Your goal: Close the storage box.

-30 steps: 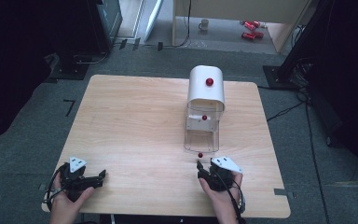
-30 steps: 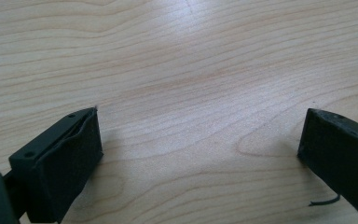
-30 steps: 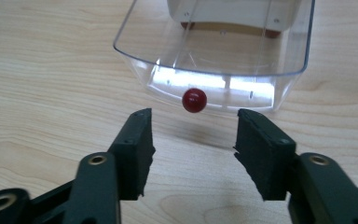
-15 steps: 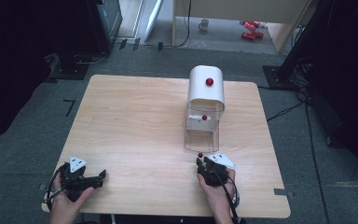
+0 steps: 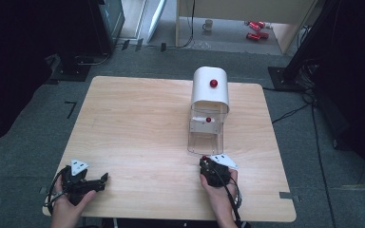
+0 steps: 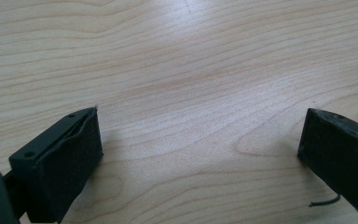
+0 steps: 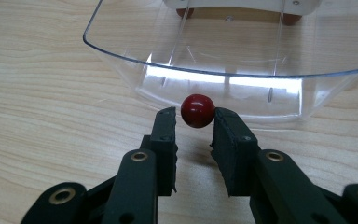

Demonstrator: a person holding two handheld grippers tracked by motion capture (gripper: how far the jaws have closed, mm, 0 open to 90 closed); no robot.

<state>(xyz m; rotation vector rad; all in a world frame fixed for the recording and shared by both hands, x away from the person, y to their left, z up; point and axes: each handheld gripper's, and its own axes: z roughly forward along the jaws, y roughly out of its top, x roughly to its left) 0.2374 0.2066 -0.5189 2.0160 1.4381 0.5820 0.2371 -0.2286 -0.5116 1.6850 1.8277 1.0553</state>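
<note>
A small red ball [image 7: 198,110] lies on the wooden table [image 5: 138,123], just in front of the clear tray [image 7: 228,56] of a white dispenser [image 5: 210,92]. My right gripper [image 7: 196,117] has just been closing its jaws, and their tips now press on the ball from both sides. In the high view the same ball [image 5: 204,157] sits at the tip of the right gripper [image 5: 206,162]. My left gripper [image 6: 200,116] rests low over bare wood with its jaws wide open and nothing between them; from above the left gripper [image 5: 102,179] is near the front left corner.
The dispenser carries a red knob [image 5: 213,83] on its white top and another red ball [image 5: 208,119] on a shelf inside. The clear tray [image 5: 205,141] stands directly ahead of the right gripper. Dark equipment and cables surround the table on the floor.
The right gripper has edged toward the clear tray and lowered a little, and its jaws have closed around the red ball. The left gripper has stayed put.
</note>
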